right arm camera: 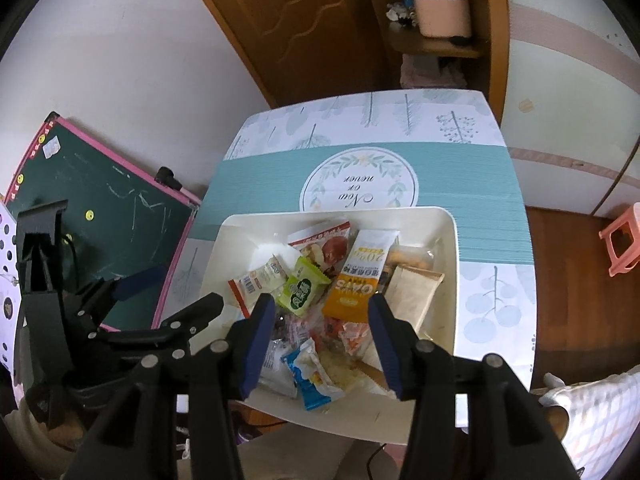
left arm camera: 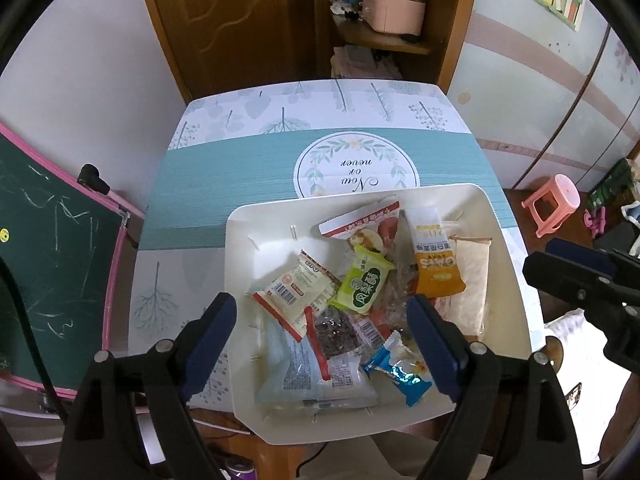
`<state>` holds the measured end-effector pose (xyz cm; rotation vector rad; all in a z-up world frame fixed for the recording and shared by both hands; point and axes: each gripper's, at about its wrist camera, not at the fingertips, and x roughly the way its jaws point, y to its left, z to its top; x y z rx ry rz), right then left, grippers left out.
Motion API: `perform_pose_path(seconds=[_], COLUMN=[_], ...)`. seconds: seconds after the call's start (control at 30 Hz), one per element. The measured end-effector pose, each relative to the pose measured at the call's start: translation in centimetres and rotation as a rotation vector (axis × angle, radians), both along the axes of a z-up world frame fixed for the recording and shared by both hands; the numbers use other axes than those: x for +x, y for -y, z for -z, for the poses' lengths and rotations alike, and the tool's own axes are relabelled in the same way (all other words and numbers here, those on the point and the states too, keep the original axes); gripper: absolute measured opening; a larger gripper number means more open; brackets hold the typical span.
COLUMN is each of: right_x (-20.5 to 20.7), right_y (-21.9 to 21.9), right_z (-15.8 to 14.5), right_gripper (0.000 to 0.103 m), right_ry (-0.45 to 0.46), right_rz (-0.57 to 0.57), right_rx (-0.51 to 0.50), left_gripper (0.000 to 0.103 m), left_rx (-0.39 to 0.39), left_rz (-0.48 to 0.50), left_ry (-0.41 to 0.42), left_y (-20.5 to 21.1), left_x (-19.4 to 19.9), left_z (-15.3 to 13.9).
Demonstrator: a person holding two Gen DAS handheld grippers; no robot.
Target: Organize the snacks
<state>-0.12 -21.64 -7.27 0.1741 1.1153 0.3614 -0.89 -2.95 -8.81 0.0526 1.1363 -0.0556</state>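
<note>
A white tray [left arm camera: 240, 240] [right arm camera: 452, 240] near the table's front edge holds several snack packets. Among them are a green packet [left arm camera: 364, 288] [right arm camera: 300, 294], an orange oats sachet [left arm camera: 436, 264] [right arm camera: 356, 280], a red-and-white fruit packet [left arm camera: 364, 224] [right arm camera: 324, 240], a blue-and-white packet [left arm camera: 400, 372] [right arm camera: 312, 376] and a tan packet [left arm camera: 472, 280] [right arm camera: 412, 292]. My left gripper [left arm camera: 320, 320] hangs wide open over the tray's near half, gripping nothing. Over the tray's front, my right gripper [right arm camera: 320, 312] is open more narrowly, its pads touching no packet.
The table wears a teal and white cloth [left arm camera: 240, 184] [right arm camera: 460, 184]. A pink-framed chalkboard [left arm camera: 52, 260] [right arm camera: 112, 208] leans at the left. At the right a pink stool [left arm camera: 552, 204] [right arm camera: 624, 248] stands on the floor. A wooden door and a shelf with a pink basket [left arm camera: 394, 12] are behind.
</note>
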Motion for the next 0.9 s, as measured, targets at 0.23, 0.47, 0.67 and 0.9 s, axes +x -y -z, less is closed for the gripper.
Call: perform_pose_path(seconds=[0.23,0.47,0.67,0.9], right_x=[-0.4,-1.0,-1.6,-2.2], right_y=[0.2,0.5,0.5,0.2], right_z=[-0.8,-2.2,-4.0,-6.1], right_gripper=[0.049,0.049,0.049,0.049], right_ry=[0.026,0.077,0.123,0.187], right_rz=[0.019,0.034,0.051,0.068], right_rx=[0.001,-0.004,-0.003,0.002], left_gripper=[0.088,0.091,0.091,0.092], left_rx=[0.019,0.025,-0.005,-0.024], left_rz=[0.005,-0.009,-0.034,-0.042], left_ry=[0.036,0.064,0.097,0.156], left_y=[0.7,0.8,0.5,0.8], left_x=[-0.3,-0.5,-0.6,-1.2], left_z=[-1.1,-2.3,-4.1,-6.3])
